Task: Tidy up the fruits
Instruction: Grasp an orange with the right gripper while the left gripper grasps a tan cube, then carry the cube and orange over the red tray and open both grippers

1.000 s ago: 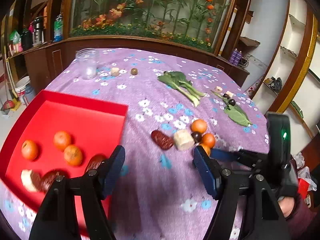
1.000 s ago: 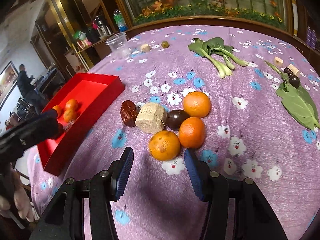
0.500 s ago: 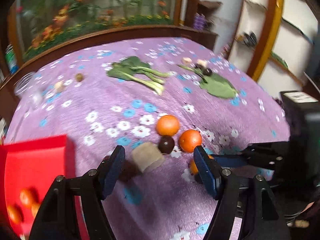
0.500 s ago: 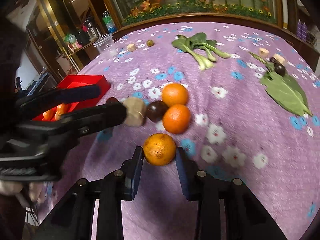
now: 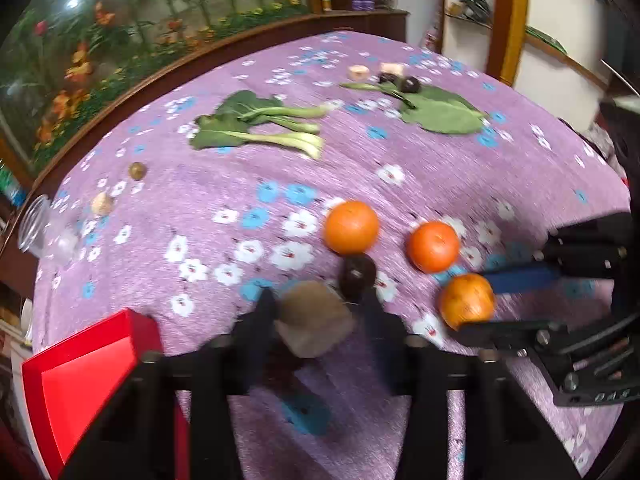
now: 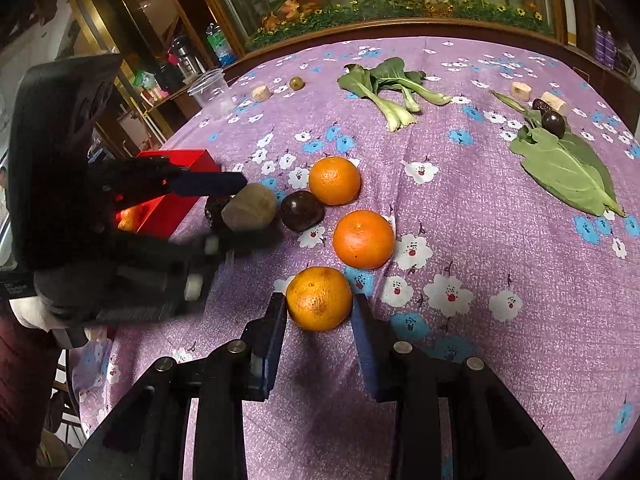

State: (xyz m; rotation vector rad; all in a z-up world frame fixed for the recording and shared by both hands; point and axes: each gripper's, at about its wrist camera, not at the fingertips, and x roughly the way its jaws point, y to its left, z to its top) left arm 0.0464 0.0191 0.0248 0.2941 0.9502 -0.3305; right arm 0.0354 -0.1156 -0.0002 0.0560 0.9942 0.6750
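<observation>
My left gripper (image 5: pixel 316 316) has closed its fingers around a tan, rough cylindrical fruit piece (image 5: pixel 314 324); it also shows in the right wrist view (image 6: pixel 250 210) between the left gripper's fingers. My right gripper (image 6: pixel 318 312) has its fingers touching both sides of the nearest orange (image 6: pixel 319 298), which rests on the cloth; that orange also shows in the left wrist view (image 5: pixel 466 300). Two more oranges (image 6: pixel 334 180) (image 6: pixel 363 239) and a dark round fruit (image 6: pixel 301 211) lie just beyond. A dark date (image 6: pixel 214 212) sits partly hidden behind the tan piece.
A red tray (image 5: pixel 88 364) holding oranges is at the left; it shows in the right wrist view (image 6: pixel 176 164). Bok choy (image 6: pixel 384 88), a large leaf (image 6: pixel 568 172), small fruit pieces and a plastic cup (image 6: pixel 210 92) lie farther back on the purple floral tablecloth.
My left gripper swung from the red tray to the fruit cluster and closed around the tan piece. My right gripper advanced and closed onto the nearest orange.
</observation>
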